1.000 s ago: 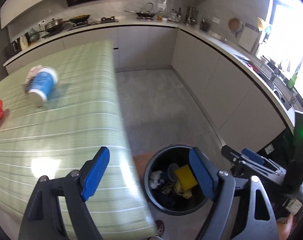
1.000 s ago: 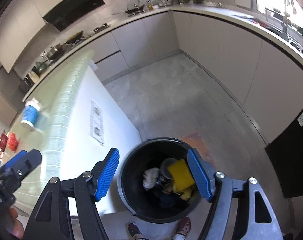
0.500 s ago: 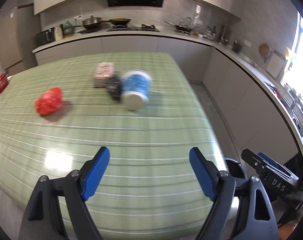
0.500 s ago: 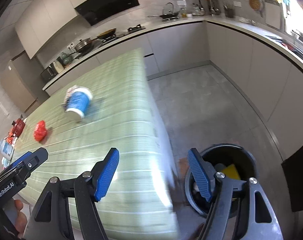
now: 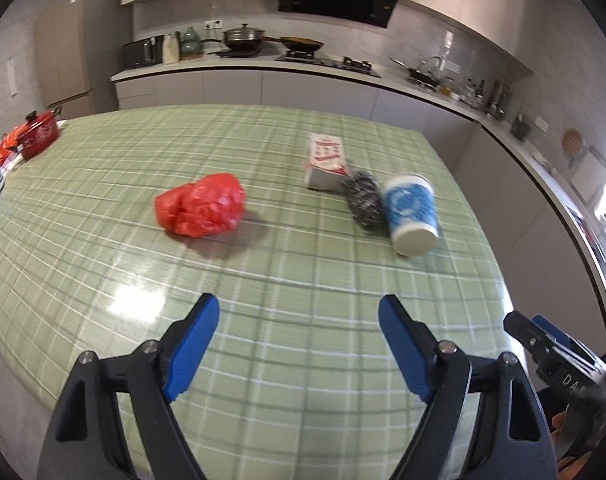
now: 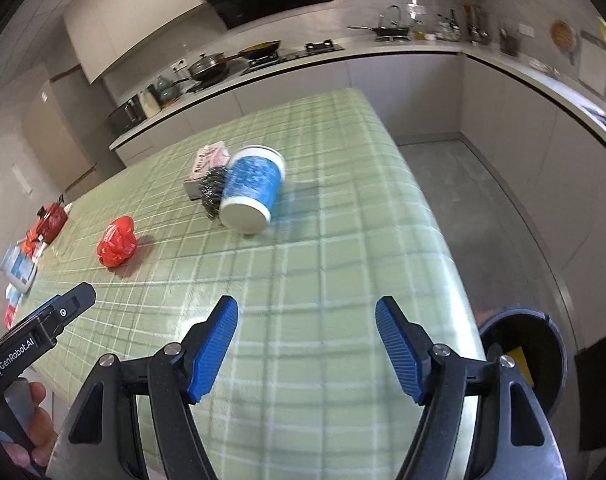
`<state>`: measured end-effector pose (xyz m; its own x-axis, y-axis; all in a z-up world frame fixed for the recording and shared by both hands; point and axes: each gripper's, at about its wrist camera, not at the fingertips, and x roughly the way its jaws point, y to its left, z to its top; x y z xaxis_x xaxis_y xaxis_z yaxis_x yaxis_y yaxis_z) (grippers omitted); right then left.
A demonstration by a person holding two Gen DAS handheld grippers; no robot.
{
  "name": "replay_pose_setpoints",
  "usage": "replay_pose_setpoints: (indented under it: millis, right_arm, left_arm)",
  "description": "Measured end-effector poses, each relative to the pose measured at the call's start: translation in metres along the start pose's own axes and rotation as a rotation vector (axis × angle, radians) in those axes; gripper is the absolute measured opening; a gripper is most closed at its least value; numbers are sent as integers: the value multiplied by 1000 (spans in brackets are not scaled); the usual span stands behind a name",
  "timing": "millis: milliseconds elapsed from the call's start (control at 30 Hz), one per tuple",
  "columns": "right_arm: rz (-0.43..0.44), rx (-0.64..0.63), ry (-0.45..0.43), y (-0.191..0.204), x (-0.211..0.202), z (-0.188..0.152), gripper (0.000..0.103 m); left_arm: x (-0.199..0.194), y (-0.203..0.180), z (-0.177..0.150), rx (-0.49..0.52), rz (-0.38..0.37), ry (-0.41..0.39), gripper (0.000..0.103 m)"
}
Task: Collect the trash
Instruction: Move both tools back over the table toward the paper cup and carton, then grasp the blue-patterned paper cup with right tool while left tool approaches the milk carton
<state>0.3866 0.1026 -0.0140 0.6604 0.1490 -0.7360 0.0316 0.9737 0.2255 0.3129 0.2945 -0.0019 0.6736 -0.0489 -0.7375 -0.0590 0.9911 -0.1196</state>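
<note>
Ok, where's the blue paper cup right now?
The blue paper cup lies on its side toward the right edge of the green table, against the steel scrubber, with the red bag farther left.

Left wrist view: raised above the near edge of the table [image 5: 287, 280], facing across it toward the stove wall. Right wrist view: farther right, angled leftward over the table corner, taking in floor and bin [image 6: 543, 320]. Shared: red bag [image 5: 201, 210] [image 6: 117, 241], blue cup [image 5: 411, 212] [image 6: 253, 190], tabletop.
</note>
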Motion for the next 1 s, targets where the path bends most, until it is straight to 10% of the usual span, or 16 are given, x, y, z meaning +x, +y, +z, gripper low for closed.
replay_pose_setpoints:
  millis: [400, 1000]
  right_arm:
    - [111, -43, 4, 27, 52, 49, 74]
    - [20, 37, 14, 48, 95, 80, 74]
  left_arm:
    - [28, 19, 33, -41, 97, 0, 83]
    - [81, 16, 80, 73, -8, 50, 83]
